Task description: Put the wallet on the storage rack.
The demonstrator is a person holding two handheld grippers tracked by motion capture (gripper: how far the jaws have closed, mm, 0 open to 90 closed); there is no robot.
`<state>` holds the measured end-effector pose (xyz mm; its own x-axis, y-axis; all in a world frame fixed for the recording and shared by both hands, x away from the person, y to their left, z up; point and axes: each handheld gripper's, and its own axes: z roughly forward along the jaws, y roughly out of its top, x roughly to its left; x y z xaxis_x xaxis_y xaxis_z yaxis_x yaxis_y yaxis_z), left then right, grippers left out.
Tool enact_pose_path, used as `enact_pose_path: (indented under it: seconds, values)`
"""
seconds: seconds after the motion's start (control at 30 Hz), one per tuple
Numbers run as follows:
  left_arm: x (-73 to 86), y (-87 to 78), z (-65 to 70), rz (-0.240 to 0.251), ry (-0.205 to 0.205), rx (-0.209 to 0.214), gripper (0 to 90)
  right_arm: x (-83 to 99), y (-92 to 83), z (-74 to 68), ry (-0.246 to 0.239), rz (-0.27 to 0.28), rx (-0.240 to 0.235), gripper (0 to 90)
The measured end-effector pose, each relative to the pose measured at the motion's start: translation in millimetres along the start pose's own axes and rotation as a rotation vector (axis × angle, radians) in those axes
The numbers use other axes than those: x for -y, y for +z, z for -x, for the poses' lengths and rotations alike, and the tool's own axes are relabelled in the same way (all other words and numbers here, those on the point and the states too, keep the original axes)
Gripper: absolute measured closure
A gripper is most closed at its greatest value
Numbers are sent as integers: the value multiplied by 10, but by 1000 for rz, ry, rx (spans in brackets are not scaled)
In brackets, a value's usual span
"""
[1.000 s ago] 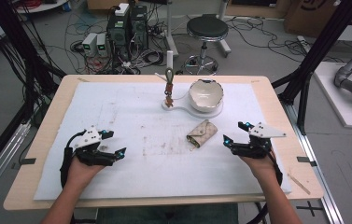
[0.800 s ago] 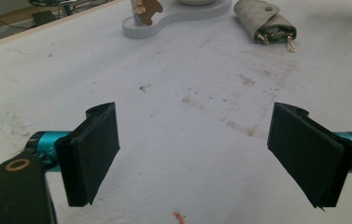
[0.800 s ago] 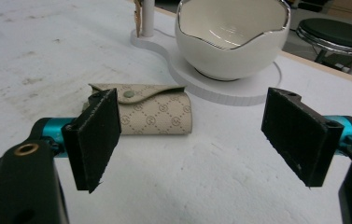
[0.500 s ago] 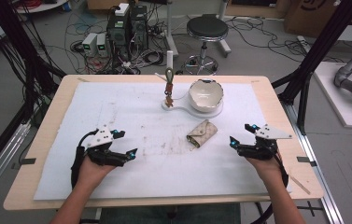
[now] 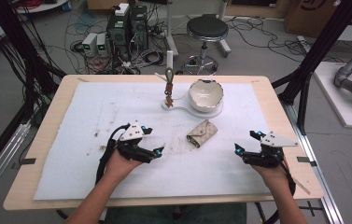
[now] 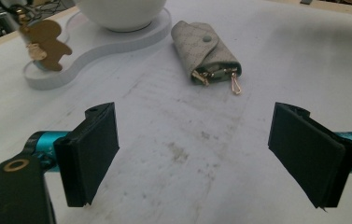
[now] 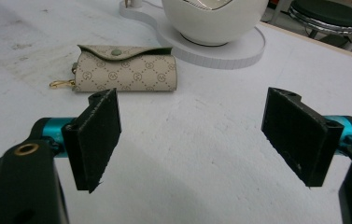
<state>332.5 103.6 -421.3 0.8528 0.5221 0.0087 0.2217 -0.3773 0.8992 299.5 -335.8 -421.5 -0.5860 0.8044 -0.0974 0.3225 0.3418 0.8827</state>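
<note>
The left gripper (image 5: 154,141) hovers over the stained white table mat (image 5: 71,140), jaws spread wide and empty. Just to its right, between the two tools, lies the beige patterned key pouch with a snap flap (image 5: 202,133). The left gripper view shows gold clips (image 6: 233,87) spilling from its open end; the right gripper view shows its closed side. Behind it stands a white bowl (image 5: 206,94) on a white stand. The right gripper (image 5: 247,142) is spread open too, holding nothing

key pouch (image 5: 202,132) | small, beige, dotted pattern | flap snapped shut with a green button | gold clips stick out one end | lies flat, tilted, just in front of the white bowl (image 5: 205,94)
</note>
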Motion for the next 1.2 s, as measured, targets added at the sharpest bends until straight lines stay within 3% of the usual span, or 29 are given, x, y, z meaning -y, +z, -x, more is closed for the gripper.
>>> enact_pose_path:
  seconds: [0.27, 0.33, 0.53, 0.77, 1.2]
  values:
    - [-186, 457, 89, -46, 0, 5, 161, 74, -106, 32, 13, -4, 15, 203]
    - [-231, 640, 120, -58, -5, 8, 160, 90, -125, 44, 18, -4, 18, 202]
    - [-279, 868, 168, -79, -12, 16, 160, 100, -127, 57, 20, -8, 20, 202]
    - [-323, 1037, 174, -99, -46, 22, 160, 91, -93, 54, 13, -12, 13, 203]
    - [-419, 1355, 220, -160, -47, 24, 157, 59, -28, 52, 6, -16, 3, 203]
